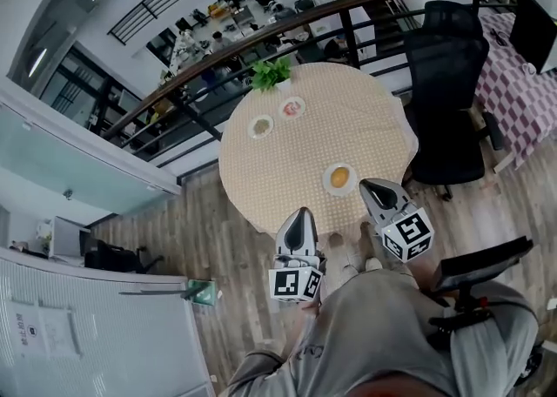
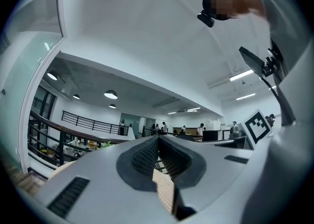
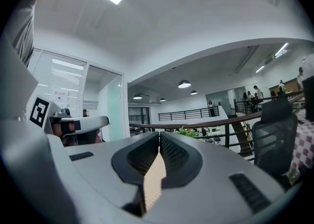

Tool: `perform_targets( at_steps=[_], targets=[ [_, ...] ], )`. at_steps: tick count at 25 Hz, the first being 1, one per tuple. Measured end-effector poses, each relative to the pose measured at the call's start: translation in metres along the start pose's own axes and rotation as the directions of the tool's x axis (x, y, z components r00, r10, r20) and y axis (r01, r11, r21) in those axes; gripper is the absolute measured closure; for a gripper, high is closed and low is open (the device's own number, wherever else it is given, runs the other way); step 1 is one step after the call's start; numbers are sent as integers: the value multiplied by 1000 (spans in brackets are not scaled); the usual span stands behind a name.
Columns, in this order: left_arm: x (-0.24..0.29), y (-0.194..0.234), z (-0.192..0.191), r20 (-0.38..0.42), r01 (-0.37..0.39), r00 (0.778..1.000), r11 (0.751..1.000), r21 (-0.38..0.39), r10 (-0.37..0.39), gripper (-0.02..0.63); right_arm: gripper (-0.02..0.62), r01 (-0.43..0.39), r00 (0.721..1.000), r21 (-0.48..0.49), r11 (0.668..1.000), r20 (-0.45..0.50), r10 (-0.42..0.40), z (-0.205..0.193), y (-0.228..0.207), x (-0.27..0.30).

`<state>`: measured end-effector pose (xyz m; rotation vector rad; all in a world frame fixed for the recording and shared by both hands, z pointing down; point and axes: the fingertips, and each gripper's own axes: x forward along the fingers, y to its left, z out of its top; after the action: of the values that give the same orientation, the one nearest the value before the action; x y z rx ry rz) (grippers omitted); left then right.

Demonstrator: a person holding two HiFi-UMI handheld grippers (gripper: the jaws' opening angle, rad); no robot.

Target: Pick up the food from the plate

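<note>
Nearest the camera, the person's grey-clad torso fills the bottom of the head view, and both hands hold their tools out toward a round counter. The left tongs hang over the wood floor just short of the counter's near edge. Their own view shows the two ribbed pads meeting at the tip with nothing between them, so they are closed and empty. The right tongs reach over the counter's near edge, their tip just beside the right rim of the closest plate in the head view and apart from it. Their pads are also pressed together, with only the beige counter cloth showing through the gap behind them. They grip nothing.

The food lies in the middle of that plate, near the counter's front edge. It seems to be a yellow-orange lump, though it is too small to tell more. Farther across the counter two more plates lie side by side, each with something on it, and a green plant stands at the far edge. A black office chair is drawn up at the counter's right side, with a checked cloth beyond it. A dark curved railing runs behind the counter, and a lower floor with desks shows past it.
</note>
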<state>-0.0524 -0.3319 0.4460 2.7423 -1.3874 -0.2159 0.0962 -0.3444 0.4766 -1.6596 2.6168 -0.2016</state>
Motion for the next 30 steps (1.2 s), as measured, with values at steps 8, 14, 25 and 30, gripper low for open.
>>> perform_targets(
  at_steps=[8,14,25,30],
  targets=[
    [-10,23,-14,-14,-22,1000,1000,15,23,595,575,-15,999,-49,999,34,17,11,17,15],
    [-13,39,-10,-4,-46,999,999,15,46,595,326,-14,999,-68,998,-48,10,-1,16,36],
    [-18,53,-16,-2,-57,998,998,-5,57,595,308,15,990,-96,995,-137,-28,-21,1,53],
    [-23,64,-18,-7,-93,996,996,-16,93,595,305,-14,981,-132,991,-193,-12,-35,0,68]
  ],
)
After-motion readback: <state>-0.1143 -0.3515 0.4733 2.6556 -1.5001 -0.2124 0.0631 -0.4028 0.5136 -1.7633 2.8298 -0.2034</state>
